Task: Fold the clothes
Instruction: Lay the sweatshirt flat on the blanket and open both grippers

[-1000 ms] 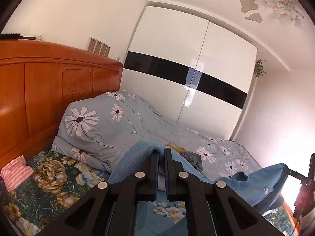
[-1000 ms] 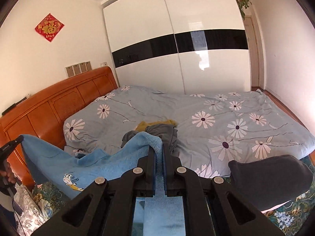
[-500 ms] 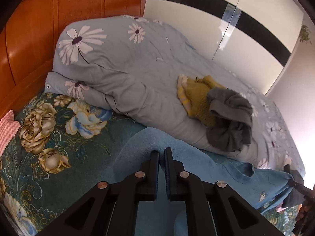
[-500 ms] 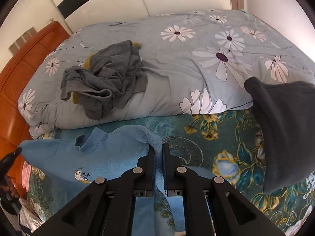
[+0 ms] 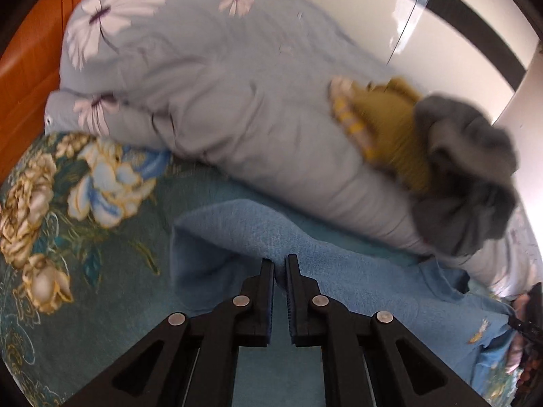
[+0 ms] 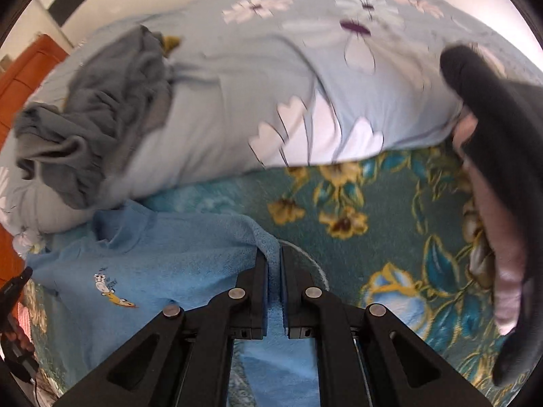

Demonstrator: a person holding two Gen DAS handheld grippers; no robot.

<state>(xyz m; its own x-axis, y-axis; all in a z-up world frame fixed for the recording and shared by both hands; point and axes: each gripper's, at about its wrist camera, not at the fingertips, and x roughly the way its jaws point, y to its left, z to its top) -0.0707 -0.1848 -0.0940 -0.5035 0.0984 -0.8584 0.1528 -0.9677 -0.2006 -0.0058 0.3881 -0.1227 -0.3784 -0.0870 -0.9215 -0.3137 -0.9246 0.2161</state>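
The light blue sweatshirt point(image 6: 163, 264) is pinched at two edges by the left hand-held gripper point(image 5: 279, 264) and the right hand-held gripper point(image 6: 273, 257), over the floral bedspread point(image 6: 373, 210). It should be laid flat, taut, wrinkles smoothed before release.

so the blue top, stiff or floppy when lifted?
Likely floppy: the blue top sags and creases between both pinch points. Probably light, as narrow pinches hold it. Its fleecy nap suggests it grips rather than slips in shut jaws.
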